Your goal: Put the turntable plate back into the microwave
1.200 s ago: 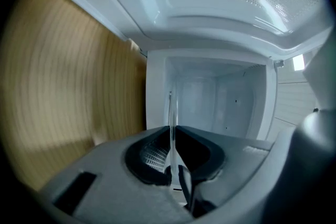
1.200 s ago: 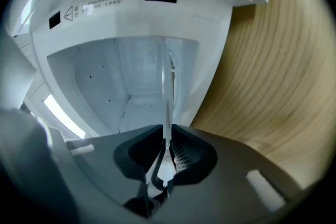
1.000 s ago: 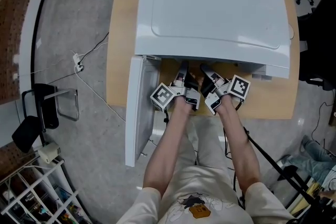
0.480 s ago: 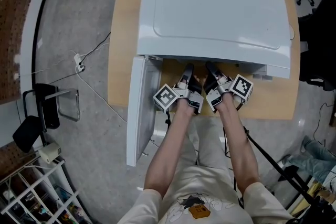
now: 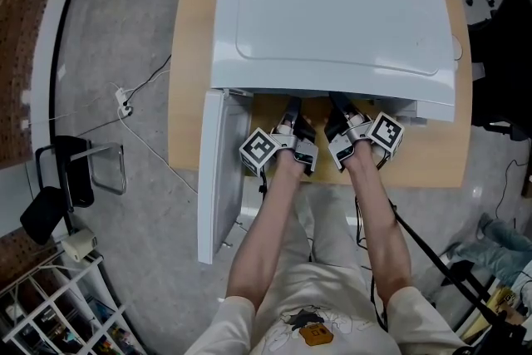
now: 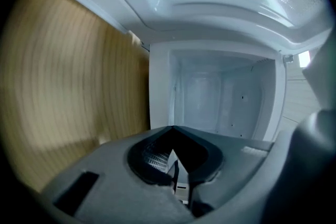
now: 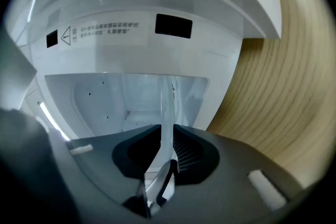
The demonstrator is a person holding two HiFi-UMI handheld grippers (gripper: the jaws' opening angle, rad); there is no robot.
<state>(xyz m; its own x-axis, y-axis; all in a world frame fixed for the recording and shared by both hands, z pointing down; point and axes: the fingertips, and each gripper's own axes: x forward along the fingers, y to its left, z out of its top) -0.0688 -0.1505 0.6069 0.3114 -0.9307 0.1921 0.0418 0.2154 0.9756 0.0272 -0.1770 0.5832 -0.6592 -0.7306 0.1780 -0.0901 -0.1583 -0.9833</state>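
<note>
The white microwave (image 5: 332, 12) stands on the wooden table (image 5: 189, 54) with its door (image 5: 218, 170) swung open to the left. Both grippers point level into the opening. The clear glass turntable plate (image 7: 167, 113) shows edge-on in the right gripper view, running from the jaws into the empty cavity (image 7: 121, 97). My right gripper (image 7: 157, 186) (image 5: 337, 106) has the plate's rim between its jaws, which are opening. My left gripper (image 6: 179, 178) (image 5: 291, 107) is nearly closed on a thin pale edge that seems to be the same rim. The head view does not show the plate.
The table's front strip (image 5: 432, 154) lies right of my hands. On the floor to the left are a black chair (image 5: 62, 170), a cable with a plug (image 5: 125, 100) and a white wire rack (image 5: 50, 303). A tripod leg (image 5: 432, 253) stands at the lower right.
My right gripper has moved forward and a little right, closer under the microwave's front edge. The left gripper has stayed almost in place.
</note>
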